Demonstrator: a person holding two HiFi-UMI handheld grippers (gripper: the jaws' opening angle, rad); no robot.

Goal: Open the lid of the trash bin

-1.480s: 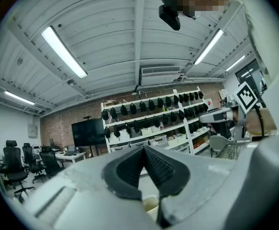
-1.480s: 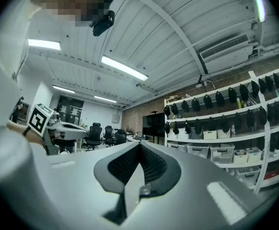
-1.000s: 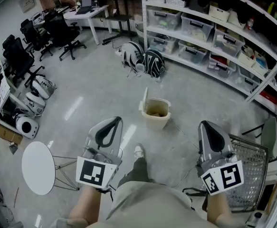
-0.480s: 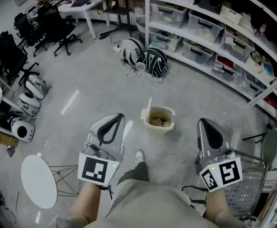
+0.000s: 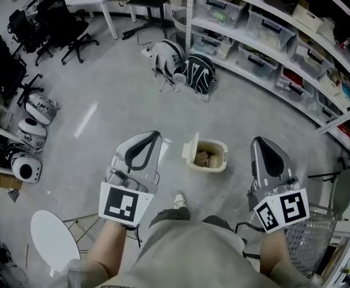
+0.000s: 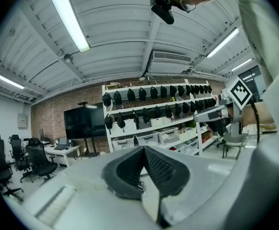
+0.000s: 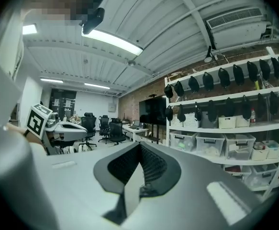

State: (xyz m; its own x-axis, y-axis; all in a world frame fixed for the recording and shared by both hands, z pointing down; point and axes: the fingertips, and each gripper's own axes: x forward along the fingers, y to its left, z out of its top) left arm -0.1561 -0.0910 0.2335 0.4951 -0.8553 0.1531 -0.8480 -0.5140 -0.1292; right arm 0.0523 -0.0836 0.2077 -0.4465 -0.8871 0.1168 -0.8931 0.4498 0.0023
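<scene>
A small cream trash bin (image 5: 209, 155) stands on the grey floor in the head view, between and just ahead of my two grippers. Its lid (image 5: 191, 144) stands upright on the bin's left side, and brownish rubbish shows inside. My left gripper (image 5: 151, 135) hovers left of the bin, shut and holding nothing. Right of the bin, my right gripper (image 5: 259, 141) is also shut and empty. In the left gripper view the left gripper (image 6: 143, 149) points at the shelves; the bin is out of sight. The right gripper (image 7: 139, 145) likewise sees only the room.
Long white shelves (image 5: 265, 38) with storage boxes run along the right. Black-and-white bags (image 5: 185, 69) lie on the floor beyond the bin. Office chairs (image 5: 54, 26) stand at the upper left. A round white table (image 5: 53, 240) is at lower left, a wire cart (image 5: 311, 240) at lower right.
The bin has come nearer and lower in the head view, now lying between the two grippers. Both grippers stay shut, held the same way.
</scene>
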